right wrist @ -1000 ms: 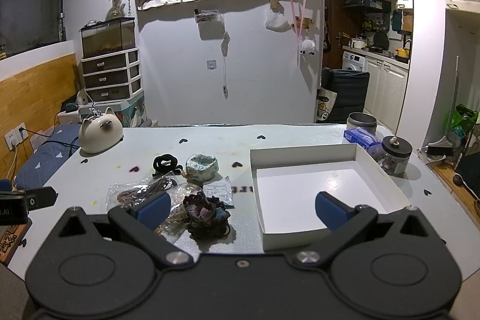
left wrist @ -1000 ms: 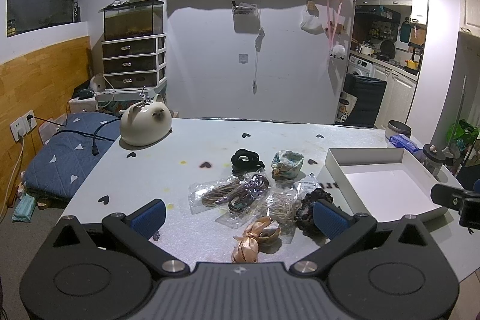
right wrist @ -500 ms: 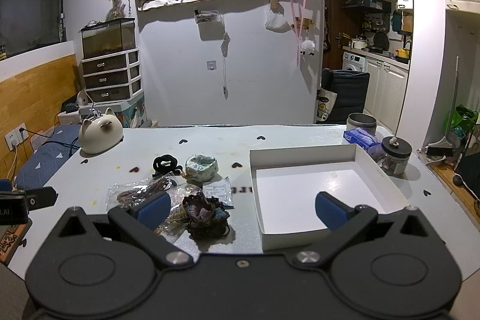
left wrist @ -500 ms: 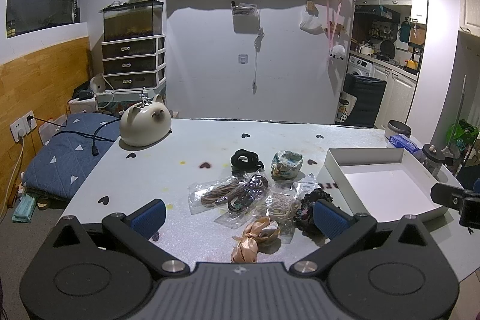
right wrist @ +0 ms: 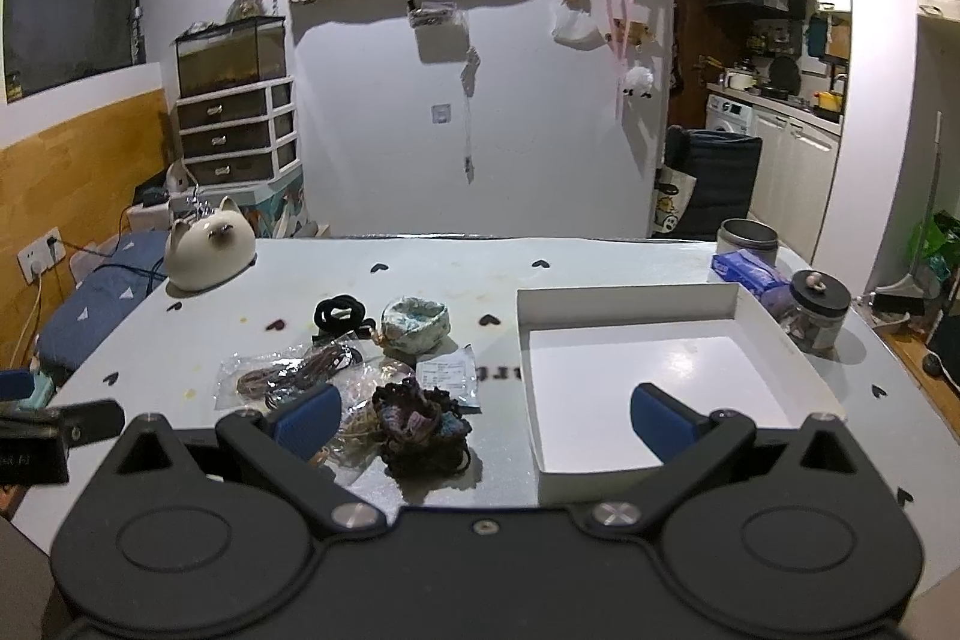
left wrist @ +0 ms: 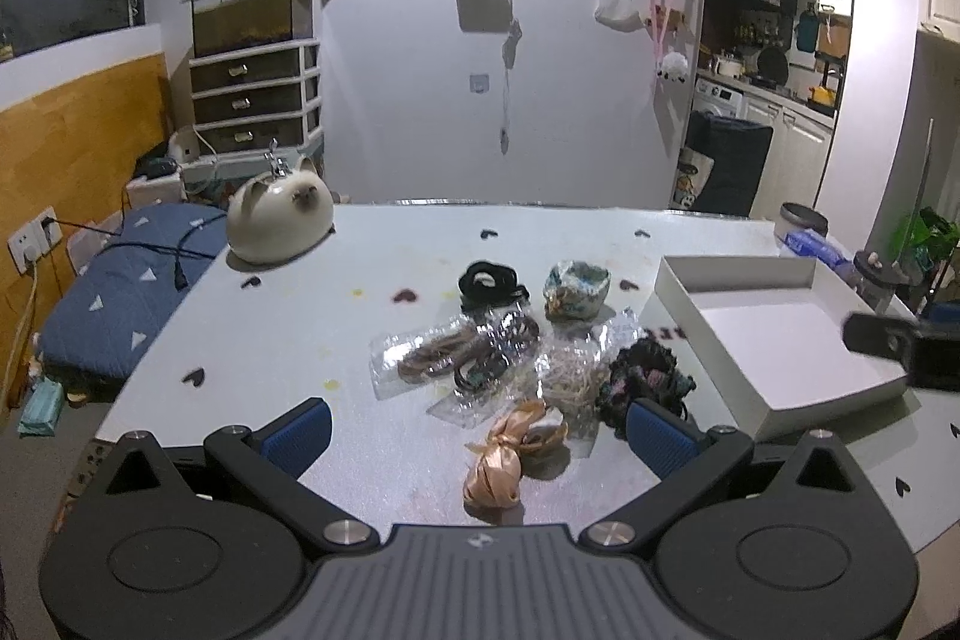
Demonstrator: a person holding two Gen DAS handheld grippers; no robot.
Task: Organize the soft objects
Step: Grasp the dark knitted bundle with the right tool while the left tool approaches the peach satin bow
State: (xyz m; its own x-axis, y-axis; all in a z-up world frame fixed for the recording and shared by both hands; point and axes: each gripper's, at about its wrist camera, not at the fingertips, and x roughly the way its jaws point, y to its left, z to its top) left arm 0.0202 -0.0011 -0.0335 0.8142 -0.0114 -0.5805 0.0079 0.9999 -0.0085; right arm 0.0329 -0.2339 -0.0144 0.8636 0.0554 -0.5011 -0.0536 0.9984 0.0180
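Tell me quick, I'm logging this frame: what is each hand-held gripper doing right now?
Left hand-held gripper: open, holding nothing.
Right hand-held gripper: open, holding nothing.

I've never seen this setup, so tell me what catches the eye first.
A cluster of hair accessories lies mid-table: a peach satin bow nearest, a dark ruffled scrunchie beside clear bagged hair ties. To their right sits an empty white box. A cream cat-shaped ornament stands at the table's far left.
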